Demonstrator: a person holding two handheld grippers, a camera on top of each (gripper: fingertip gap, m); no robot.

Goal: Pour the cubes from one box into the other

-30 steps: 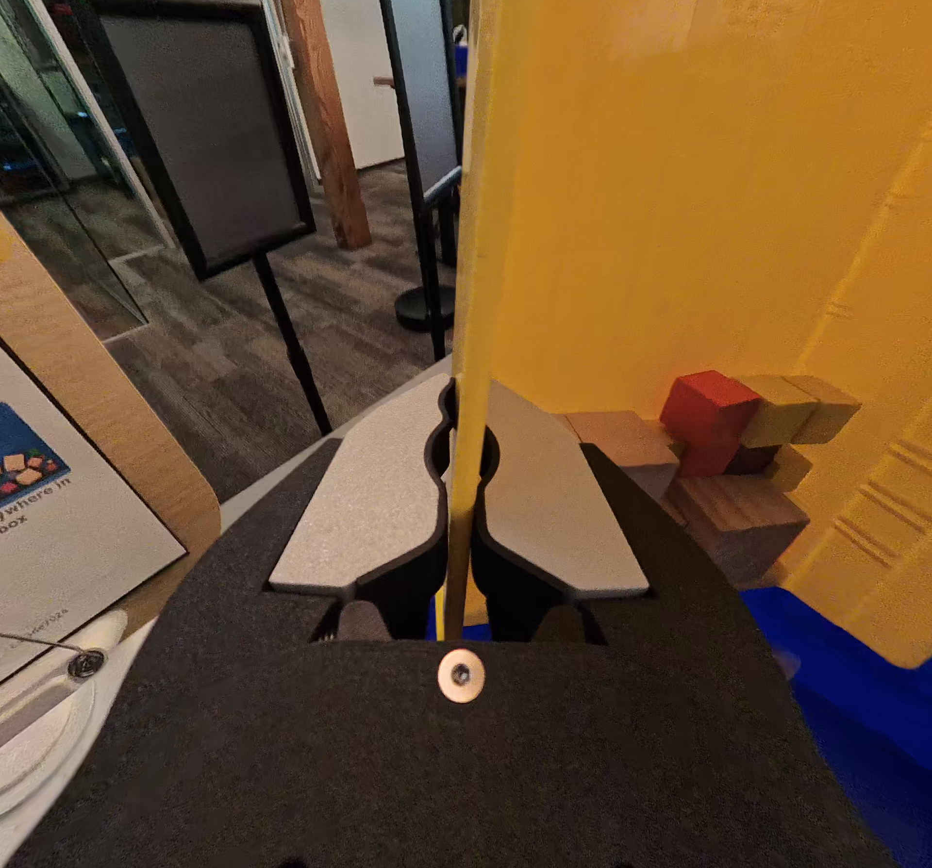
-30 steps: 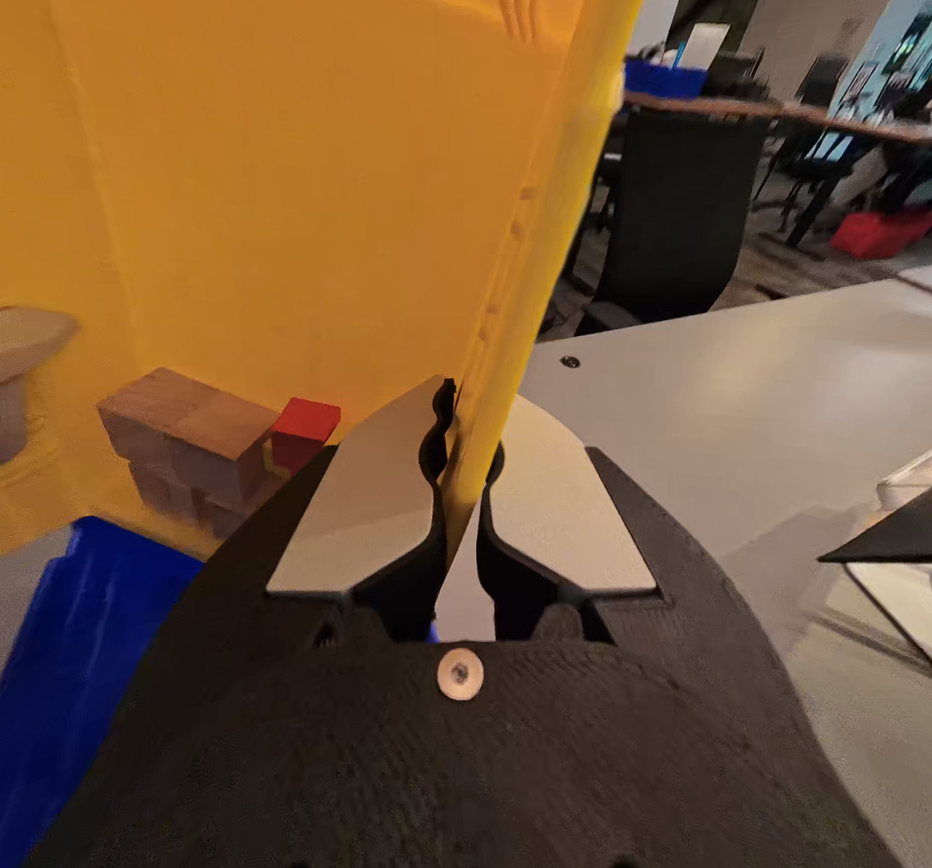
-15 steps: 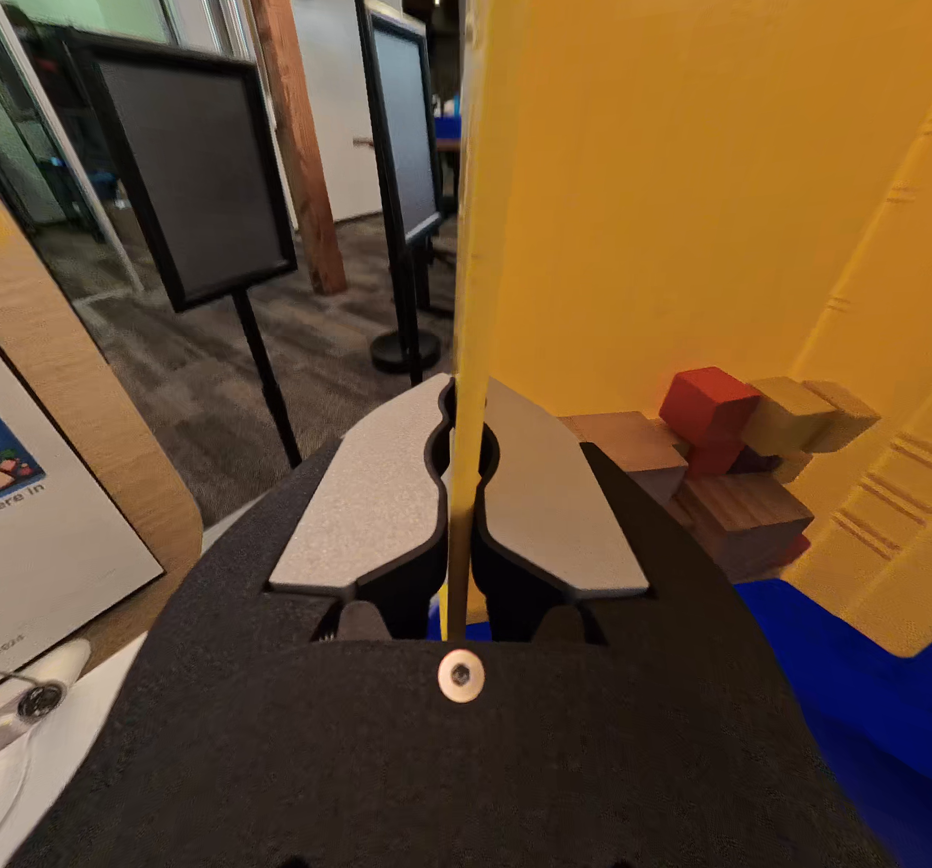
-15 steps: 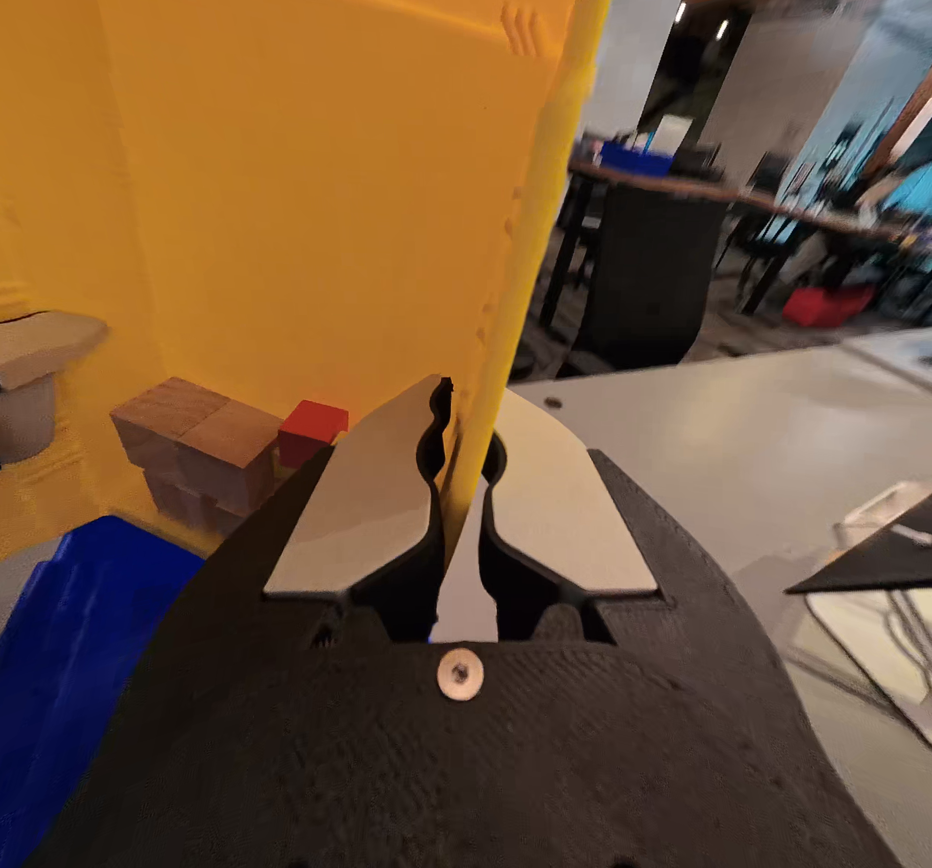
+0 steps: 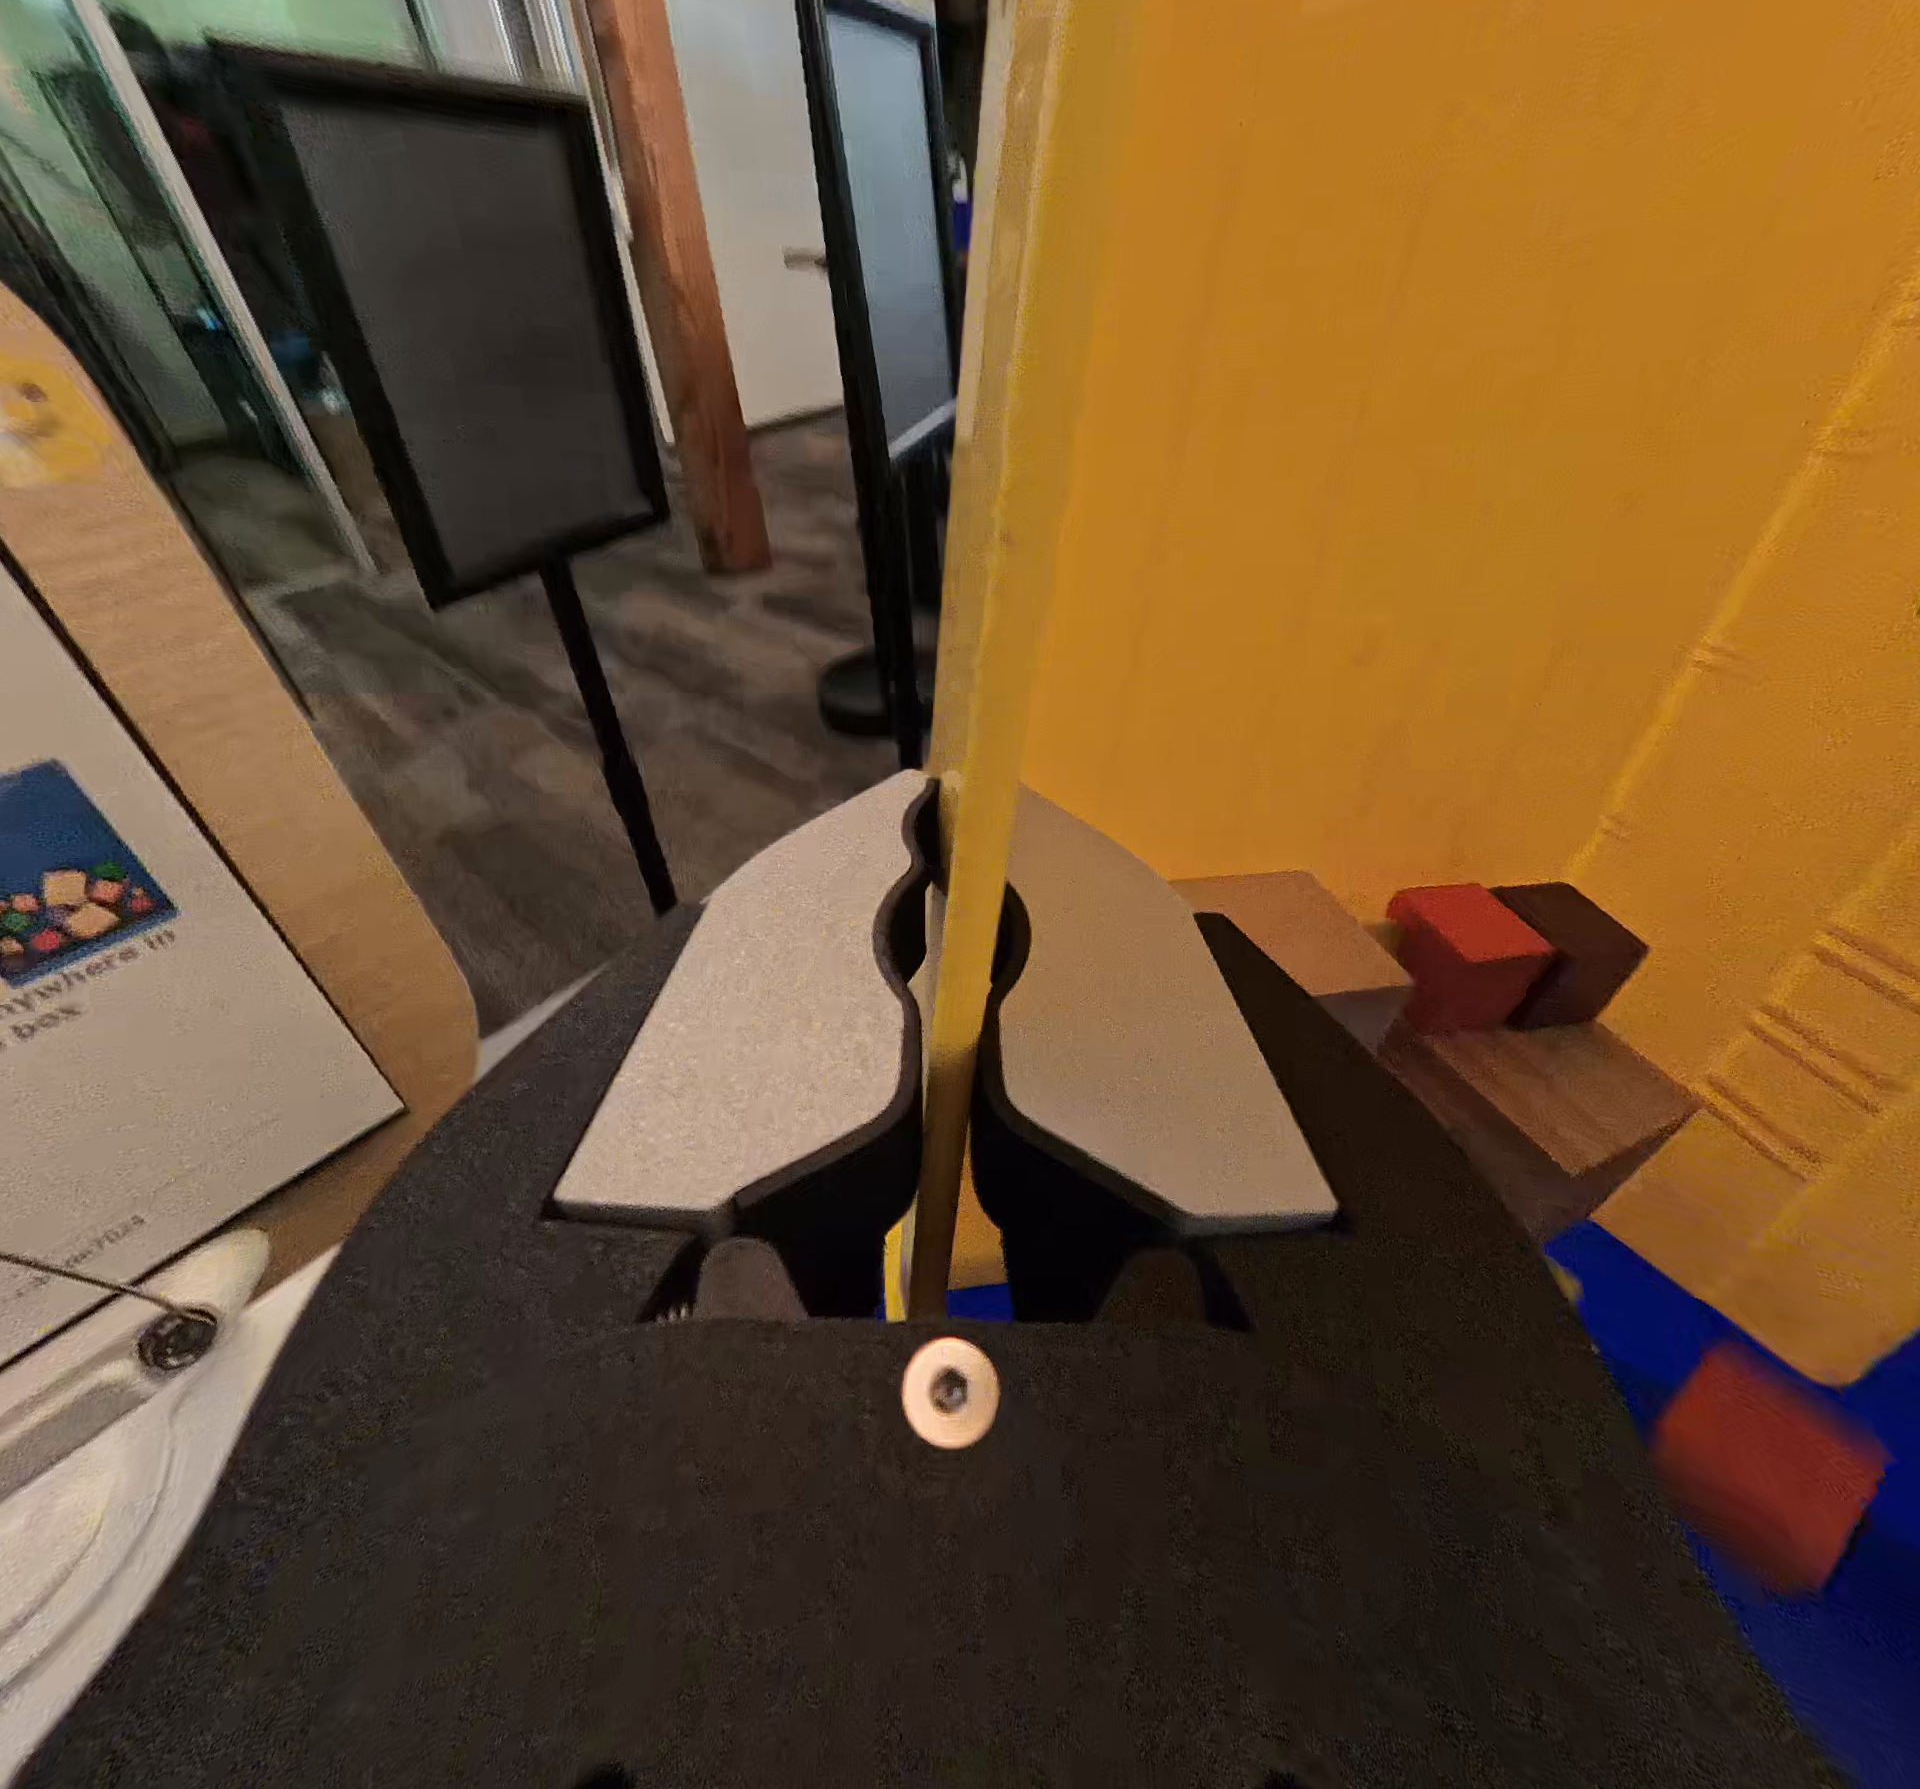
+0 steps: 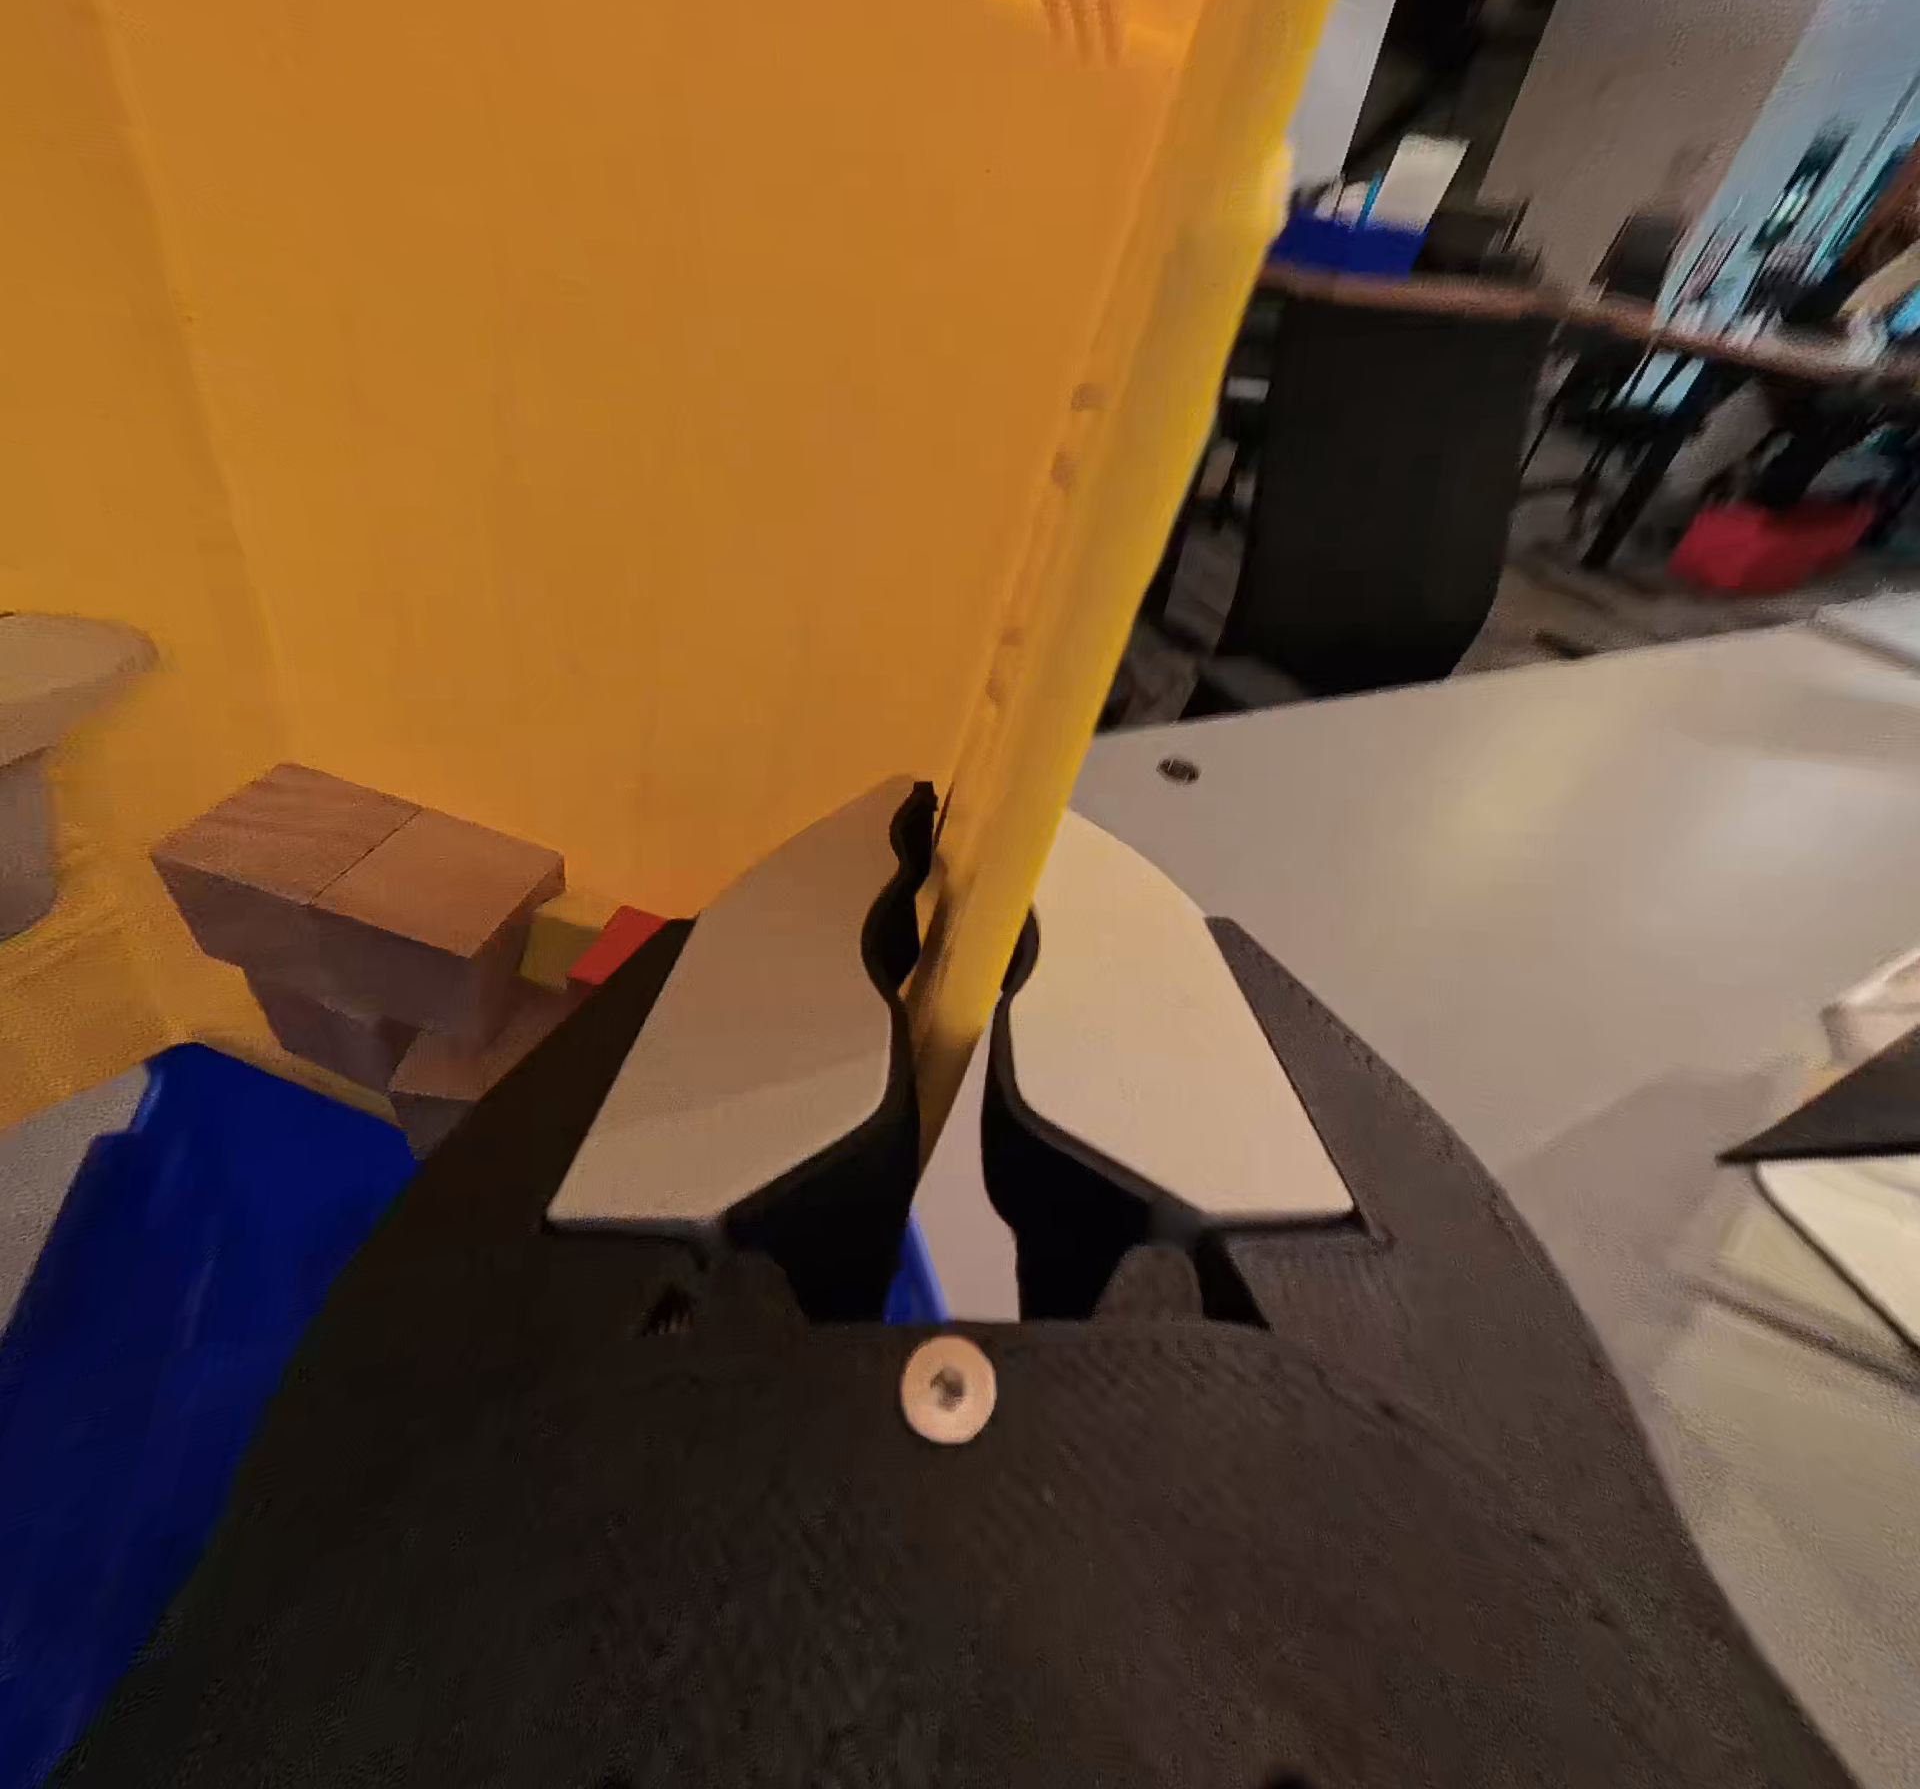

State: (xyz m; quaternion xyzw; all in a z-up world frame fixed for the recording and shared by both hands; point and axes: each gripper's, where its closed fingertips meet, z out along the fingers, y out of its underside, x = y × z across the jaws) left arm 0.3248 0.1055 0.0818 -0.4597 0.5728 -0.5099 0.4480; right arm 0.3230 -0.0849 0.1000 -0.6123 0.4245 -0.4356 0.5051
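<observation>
My left gripper (image 5: 961,908) is shut on one side wall of the yellow box (image 5: 1403,337). My right gripper (image 6: 961,898) is shut on the opposite wall of the same box (image 6: 623,337). The box is tipped steeply above the blue box (image 5: 1818,1687), which also shows in the right wrist view (image 6: 187,1272). Several wooden cubes lie piled at the yellow box's lower edge: brown blocks (image 5: 1538,1095), a red cube (image 5: 1465,960) and a dark cube (image 5: 1579,950). A blurred red cube (image 5: 1756,1459) is in the air over the blue box. Brown blocks (image 6: 364,887) show in the right wrist view.
A white table (image 6: 1507,908) lies to the right. A wooden-framed sign board (image 5: 156,908) stands at the left. Black display stands (image 5: 468,368) and a wooden post (image 5: 665,233) are on the floor beyond. A black chair (image 6: 1371,492) and desks stand at the back right.
The yellow box has tipped further. The pile of cubes has shifted toward its lower edge, the light-coloured cubes have left the pile, and a red cube has dropped out over the blue box.
</observation>
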